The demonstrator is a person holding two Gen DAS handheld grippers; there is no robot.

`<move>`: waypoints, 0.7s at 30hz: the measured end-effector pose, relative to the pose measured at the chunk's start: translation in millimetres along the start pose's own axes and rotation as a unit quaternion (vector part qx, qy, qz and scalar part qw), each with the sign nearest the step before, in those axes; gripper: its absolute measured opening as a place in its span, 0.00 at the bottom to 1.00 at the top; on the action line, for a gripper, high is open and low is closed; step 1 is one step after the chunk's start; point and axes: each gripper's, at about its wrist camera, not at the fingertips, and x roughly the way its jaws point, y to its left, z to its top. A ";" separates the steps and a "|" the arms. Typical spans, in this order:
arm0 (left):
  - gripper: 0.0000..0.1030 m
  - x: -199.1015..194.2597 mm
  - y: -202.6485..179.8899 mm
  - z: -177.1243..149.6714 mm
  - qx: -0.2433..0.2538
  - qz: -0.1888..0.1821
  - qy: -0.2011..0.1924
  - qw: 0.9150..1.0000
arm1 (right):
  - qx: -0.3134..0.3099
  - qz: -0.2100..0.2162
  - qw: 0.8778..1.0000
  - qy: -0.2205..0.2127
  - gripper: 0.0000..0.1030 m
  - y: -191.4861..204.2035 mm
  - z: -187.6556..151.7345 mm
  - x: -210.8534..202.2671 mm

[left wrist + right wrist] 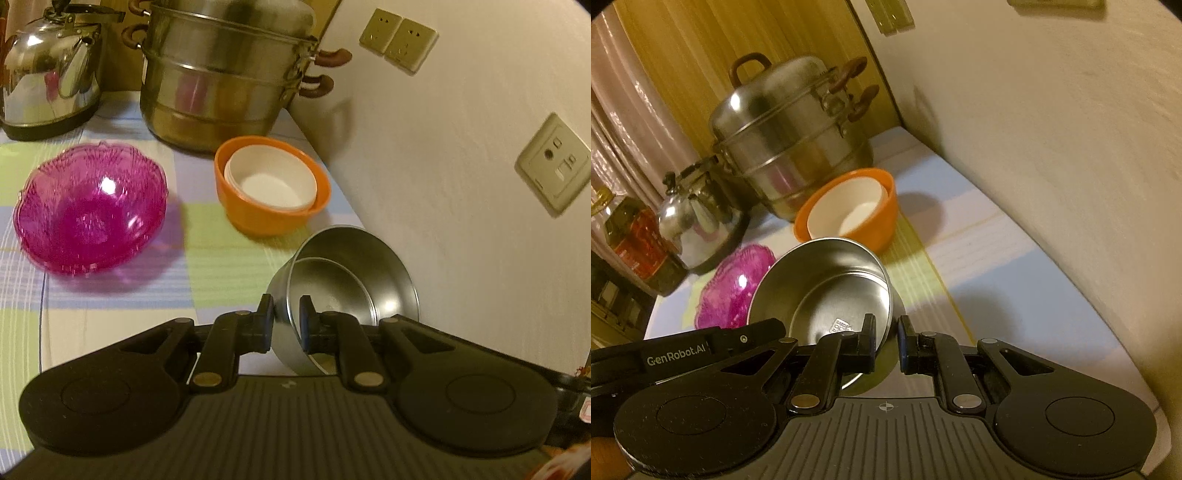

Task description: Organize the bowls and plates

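Note:
My left gripper (pixel 287 317) is shut on the near rim of a steel bowl (pixel 354 277), which tilts above the table by the wall. In the right wrist view my right gripper (pixel 887 341) straddles the right rim of the same steel bowl (pixel 827 284), one finger inside and one outside, with a gap still showing. An orange bowl (pixel 273 214) with white bowls (pixel 271 181) nested in it sits beyond; it also shows in the right wrist view (pixel 879 221). A pink glass bowl (pixel 92 210) stands to the left, also seen in the right wrist view (pixel 735 291).
A tall steel steamer pot (pixel 225 81) and a steel kettle (pixel 51 74) stand at the back of the checked tablecloth (pixel 110 302). The wall (pixel 443 184) with sockets (pixel 554 166) runs along the right. An oil bottle (pixel 635 243) stands at far left.

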 end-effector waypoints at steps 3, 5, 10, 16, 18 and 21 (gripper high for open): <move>0.12 3.4 2.2 10.5 -0.005 -0.001 -0.006 1.000 | -0.002 0.002 1.000 -0.007 0.11 5.2 10.6 4.5; 0.12 5.7 4.5 17.6 -0.008 -0.003 -0.009 1.000 | -0.003 0.003 1.000 -0.011 0.11 7.8 18.7 8.6; 0.12 12.9 7.0 33.8 -0.011 -0.003 -0.015 1.000 | -0.005 0.003 1.000 -0.022 0.11 14.6 38.0 19.5; 0.12 21.0 12.1 50.1 -0.018 -0.001 -0.024 1.000 | -0.005 0.007 1.000 -0.028 0.11 22.1 54.6 32.6; 0.12 23.9 14.0 56.4 -0.023 -0.001 -0.027 0.999 | -0.005 0.008 1.000 -0.029 0.11 24.7 59.7 36.4; 0.12 27.7 16.7 65.7 -0.026 -0.001 -0.032 0.999 | -0.011 0.007 0.999 -0.031 0.11 29.1 66.6 41.6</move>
